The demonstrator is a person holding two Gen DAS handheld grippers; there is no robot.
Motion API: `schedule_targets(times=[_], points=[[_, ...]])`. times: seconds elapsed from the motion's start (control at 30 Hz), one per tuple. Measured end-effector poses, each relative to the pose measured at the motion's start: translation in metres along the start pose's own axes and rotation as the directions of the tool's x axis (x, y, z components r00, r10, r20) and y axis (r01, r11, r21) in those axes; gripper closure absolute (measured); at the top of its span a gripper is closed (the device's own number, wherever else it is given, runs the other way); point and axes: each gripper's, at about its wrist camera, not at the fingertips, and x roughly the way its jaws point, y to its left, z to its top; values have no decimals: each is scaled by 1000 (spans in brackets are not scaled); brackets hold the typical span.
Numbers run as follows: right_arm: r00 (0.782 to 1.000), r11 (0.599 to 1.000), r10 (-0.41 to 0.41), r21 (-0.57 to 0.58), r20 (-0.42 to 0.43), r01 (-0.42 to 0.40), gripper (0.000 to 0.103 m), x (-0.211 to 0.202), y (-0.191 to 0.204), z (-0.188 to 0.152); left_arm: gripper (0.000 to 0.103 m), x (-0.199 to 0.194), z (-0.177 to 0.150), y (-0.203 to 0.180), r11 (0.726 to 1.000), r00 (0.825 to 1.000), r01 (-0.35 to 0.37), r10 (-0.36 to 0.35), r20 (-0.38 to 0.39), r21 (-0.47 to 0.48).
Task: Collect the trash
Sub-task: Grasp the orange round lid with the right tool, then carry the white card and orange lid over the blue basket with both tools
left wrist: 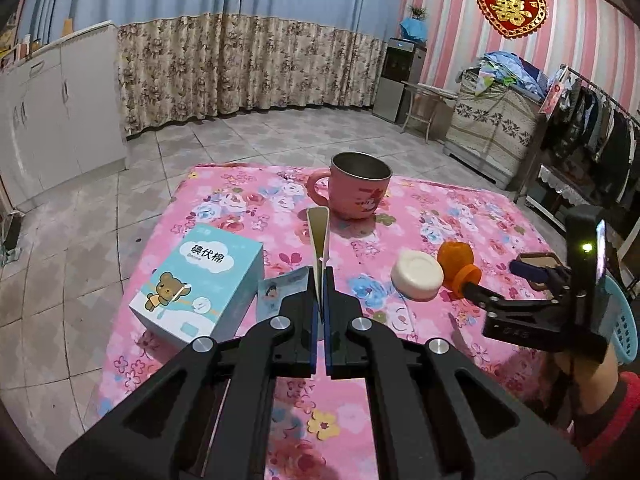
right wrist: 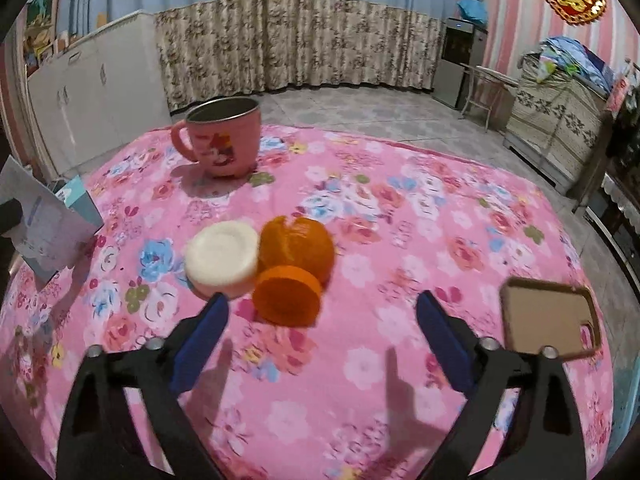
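My left gripper (left wrist: 320, 276) is shut on a thin paper wrapper (left wrist: 319, 240) that stands edge-on between the pads, held above the pink floral tablecloth (left wrist: 224, 196). In the right wrist view the wrapper (right wrist: 40, 224) shows at the far left as a pale sheet. My right gripper (right wrist: 322, 312) is open, just short of an orange plastic piece with a round cap (right wrist: 294, 264) and a white round lid (right wrist: 222, 256) lying side by side. The right gripper also shows in the left wrist view (left wrist: 500, 276), beside the orange piece (left wrist: 456, 264) and white lid (left wrist: 416, 276).
A pink cartoon mug (left wrist: 356, 184) stands at the table's far side. A light-blue box with a bear (left wrist: 200, 288) lies at the left. A tan phone case (right wrist: 552, 324) lies at the right. A blue basket (left wrist: 622, 320) sits past the right edge.
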Motion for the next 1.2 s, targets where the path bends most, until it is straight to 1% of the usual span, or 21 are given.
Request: schedule_targets(times=[0.03, 0.07, 0.1, 0.17, 0.2, 0.23, 0.33, 0.47, 0.63, 0.8, 0.9, 1.07, 1.2], points=[[1000, 1000, -1, -12, -6, 1, 21, 2, 3, 1, 103, 1, 0, 0, 1000, 1000, 1, -1, -1, -1], [1000, 999, -8, -35, -16, 7, 28, 6, 7, 2, 103, 1, 0, -1, 1000, 1000, 2, -2, -2, 0], [1000, 999, -11, -50, -21, 10, 32, 8, 9, 2, 103, 2, 0, -2, 1000, 1000, 1, -1, -2, 3], [999, 998, 5, -70, -50, -9, 50, 14, 11, 2, 103, 4, 1, -3, 1000, 1000, 0, 0, -4, 5], [998, 997, 14, -68, -58, -18, 54, 16, 11, 3, 103, 4, 1, -4, 1000, 1000, -1, 1, -6, 6], [997, 997, 29, -64, -67, -34, 62, 17, 10, 2, 103, 5, 2, -4, 1000, 1000, -2, 2, -8, 7], [996, 996, 65, -53, -66, -68, 62, 15, 7, 2, 103, 6, 3, -7, 1000, 1000, -10, 10, -13, 13], [995, 994, 87, -56, -44, -89, 62, 2, 2, 0, 103, 4, 4, -11, 1000, 1000, -19, 19, -20, 9], [995, 994, 102, -31, 6, -102, 62, -33, -24, -5, 103, -4, 8, -29, 1000, 1000, -14, 15, -11, 25], [994, 995, 99, 4, 54, -99, 62, -71, -59, -14, 103, -17, 10, -59, 999, 1000, 23, -23, -5, 37], [993, 997, 78, 17, 89, -80, 62, -98, -81, -23, 103, -25, 7, -81, 998, 999, 48, -48, -2, 51], [992, 997, 39, 57, 116, -46, 62, -128, -114, -38, 103, -37, -2, -124, 992, 997, 83, -84, -1, 95], [991, 995, -12, 97, 135, -2, 62, -150, -141, -54, 103, -42, -7, -158, 987, 995, 95, -96, 2, 129]])
